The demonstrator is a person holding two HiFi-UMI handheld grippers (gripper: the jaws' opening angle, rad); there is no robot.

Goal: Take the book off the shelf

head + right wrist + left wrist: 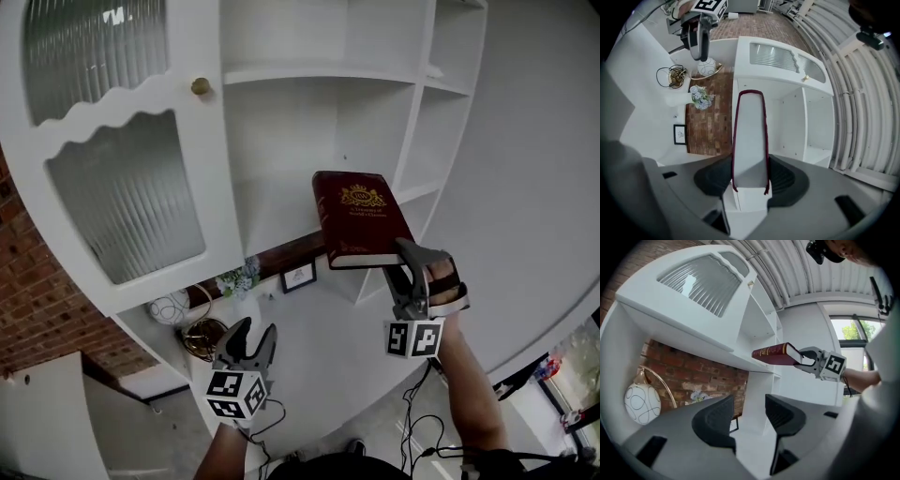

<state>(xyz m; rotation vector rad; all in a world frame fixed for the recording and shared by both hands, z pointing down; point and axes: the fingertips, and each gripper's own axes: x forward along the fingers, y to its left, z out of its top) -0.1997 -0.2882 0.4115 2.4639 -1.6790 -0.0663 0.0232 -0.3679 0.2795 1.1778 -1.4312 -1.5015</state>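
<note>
Clamping the red book (361, 217), right gripper (412, 261) hovers near the shelf (319, 73)

Looks like a room in a home: a white painted shelf unit (319, 71) with a ribbed-glass cupboard door (127, 202) and round brass knob (200, 86), set against a red brick wall (23, 281). On its ledge sit a small black-framed picture (298, 276), a pale flower posy (239, 279) and a white globe ornament in a gold hoop (642, 403).
</note>
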